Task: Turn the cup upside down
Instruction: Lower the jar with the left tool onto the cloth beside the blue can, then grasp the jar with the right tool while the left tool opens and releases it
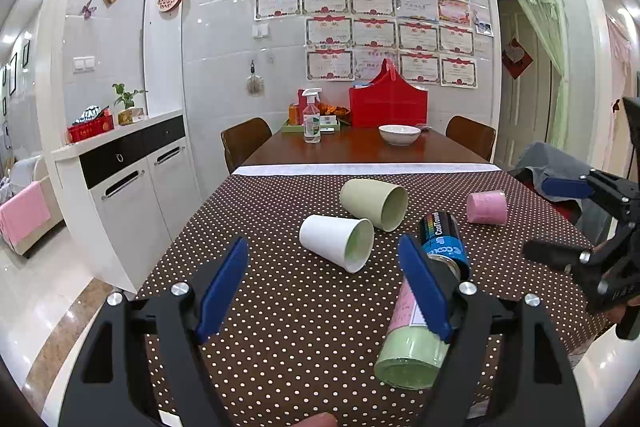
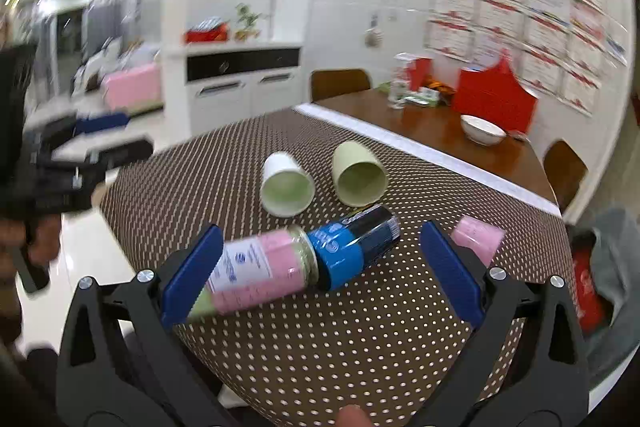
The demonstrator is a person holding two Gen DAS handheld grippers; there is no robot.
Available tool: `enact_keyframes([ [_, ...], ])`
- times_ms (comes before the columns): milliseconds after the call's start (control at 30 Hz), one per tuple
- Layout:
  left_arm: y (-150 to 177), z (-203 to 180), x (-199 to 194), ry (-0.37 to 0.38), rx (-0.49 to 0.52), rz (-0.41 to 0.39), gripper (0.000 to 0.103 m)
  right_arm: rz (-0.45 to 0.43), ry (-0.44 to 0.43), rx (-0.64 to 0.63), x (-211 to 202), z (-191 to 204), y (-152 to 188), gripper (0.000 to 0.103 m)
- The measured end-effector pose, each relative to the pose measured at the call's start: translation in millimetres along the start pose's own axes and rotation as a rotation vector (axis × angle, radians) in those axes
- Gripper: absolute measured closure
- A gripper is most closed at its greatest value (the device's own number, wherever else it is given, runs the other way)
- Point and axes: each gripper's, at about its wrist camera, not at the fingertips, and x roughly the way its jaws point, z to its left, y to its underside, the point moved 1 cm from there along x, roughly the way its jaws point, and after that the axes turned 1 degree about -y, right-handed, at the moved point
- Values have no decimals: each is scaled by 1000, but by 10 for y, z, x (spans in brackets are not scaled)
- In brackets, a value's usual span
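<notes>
Two cups lie on their sides on the brown dotted tablecloth (image 1: 280, 307). The white cup (image 1: 336, 241) (image 2: 286, 187) has its mouth facing me, and the pale green cup (image 1: 374, 203) (image 2: 358, 175) lies just behind it. A small pink cup (image 1: 486, 207) (image 2: 476, 239) sits to the right, partly hidden by a finger in the right wrist view. My left gripper (image 1: 324, 291) (image 2: 116, 137) is open just short of the white cup. My right gripper (image 2: 322, 277) (image 1: 560, 223) is open too, holding nothing, near the pink cup.
A blue and black can (image 1: 442, 239) (image 2: 356, 247) and a pink and green bottle (image 1: 412, 339) (image 2: 256, 271) lie end to end near the front edge. A white bowl (image 1: 399, 134), spray bottle (image 1: 311, 119) and red box (image 1: 387, 105) stand on the far bare wood. A white cabinet (image 1: 132, 187) stands left.
</notes>
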Motion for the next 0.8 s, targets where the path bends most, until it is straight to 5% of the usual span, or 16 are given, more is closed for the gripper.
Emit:
enact_keyframes([
  [467, 168, 75, 92, -13, -7, 49, 26, 120, -182, -374, 397, 160, 4, 6],
  [800, 388, 137, 304, -26, -10, 120, 27, 362, -425, -822, 818, 444, 6, 6],
])
